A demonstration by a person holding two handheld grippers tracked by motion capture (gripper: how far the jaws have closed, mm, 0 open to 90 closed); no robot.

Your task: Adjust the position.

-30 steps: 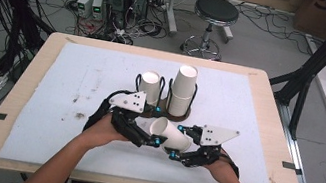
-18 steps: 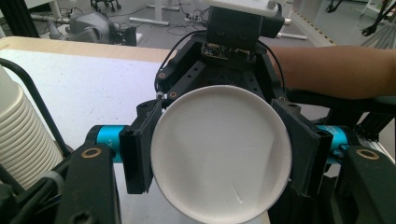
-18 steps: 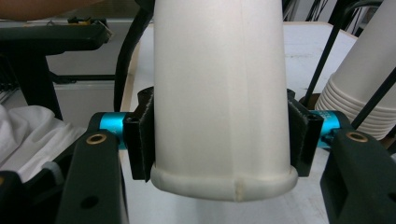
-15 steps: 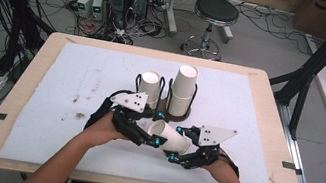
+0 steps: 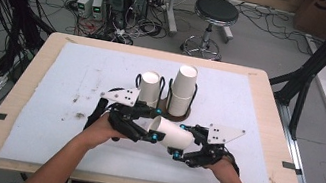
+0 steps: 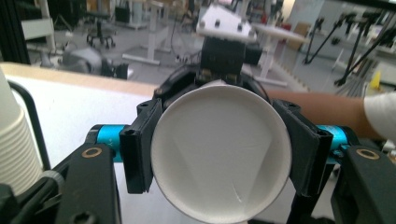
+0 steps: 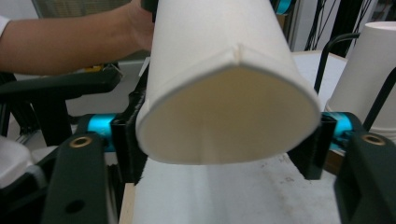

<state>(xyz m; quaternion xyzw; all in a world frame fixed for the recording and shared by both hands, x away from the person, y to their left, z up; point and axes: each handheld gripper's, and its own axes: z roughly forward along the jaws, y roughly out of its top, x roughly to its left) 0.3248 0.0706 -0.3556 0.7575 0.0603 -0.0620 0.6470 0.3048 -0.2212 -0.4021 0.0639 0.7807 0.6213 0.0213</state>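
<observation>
A smooth white paper cup (image 5: 171,134) lies sideways above the tabletop (image 5: 257,118), just in front of the wire holder (image 5: 187,108). Left tongs (image 5: 150,131) clamp its rim; right tongs (image 5: 176,150) clamp its base. The left gripper view shows its round hollow (image 6: 219,151), the right gripper view its squashed bottom (image 7: 229,121).

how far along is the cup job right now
Done so far: one paper cup is off the table, lying level between the two claws. In hand: the left claw is clamped at its open mouth, the right claw squeezes its base end. Left: probably freeing it and setting it on the cup stack or the shorter stack in the black wire holder.
</observation>
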